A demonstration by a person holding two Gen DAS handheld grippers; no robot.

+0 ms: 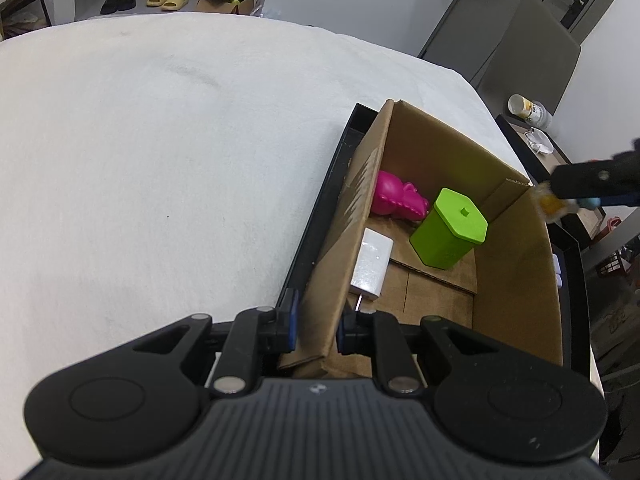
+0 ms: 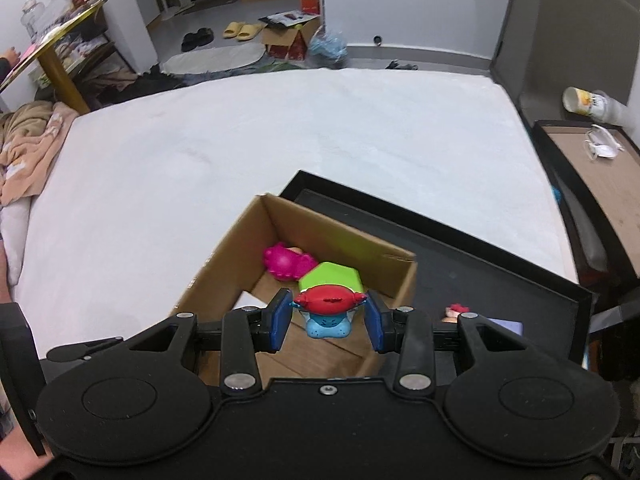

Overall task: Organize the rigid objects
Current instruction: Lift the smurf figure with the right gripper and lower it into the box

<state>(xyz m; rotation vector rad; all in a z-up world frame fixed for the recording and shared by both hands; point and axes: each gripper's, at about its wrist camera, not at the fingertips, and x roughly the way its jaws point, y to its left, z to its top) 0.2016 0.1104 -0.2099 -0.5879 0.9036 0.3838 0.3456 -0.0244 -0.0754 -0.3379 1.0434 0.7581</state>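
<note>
My left gripper (image 1: 318,328) is shut on the near left wall of an open cardboard box (image 1: 516,264). Inside the box lie a pink toy (image 1: 394,200), a green hexagonal lidded container (image 1: 450,234) and a white plug adapter (image 1: 372,268). In the right wrist view my right gripper (image 2: 329,316) is shut on a small toy figure (image 2: 328,308) with a red head and blue body, held above the box (image 2: 244,240), over the green container (image 2: 332,276). The left wrist view shows that gripper blurred at the box's far right corner.
The box stands in a black tray (image 2: 480,256) on a white bed cover (image 2: 280,140). A small red item (image 2: 456,309) and a pale card (image 2: 506,326) lie on the tray to the right. A side table (image 2: 600,176) with a cup (image 2: 592,104) stands at the right.
</note>
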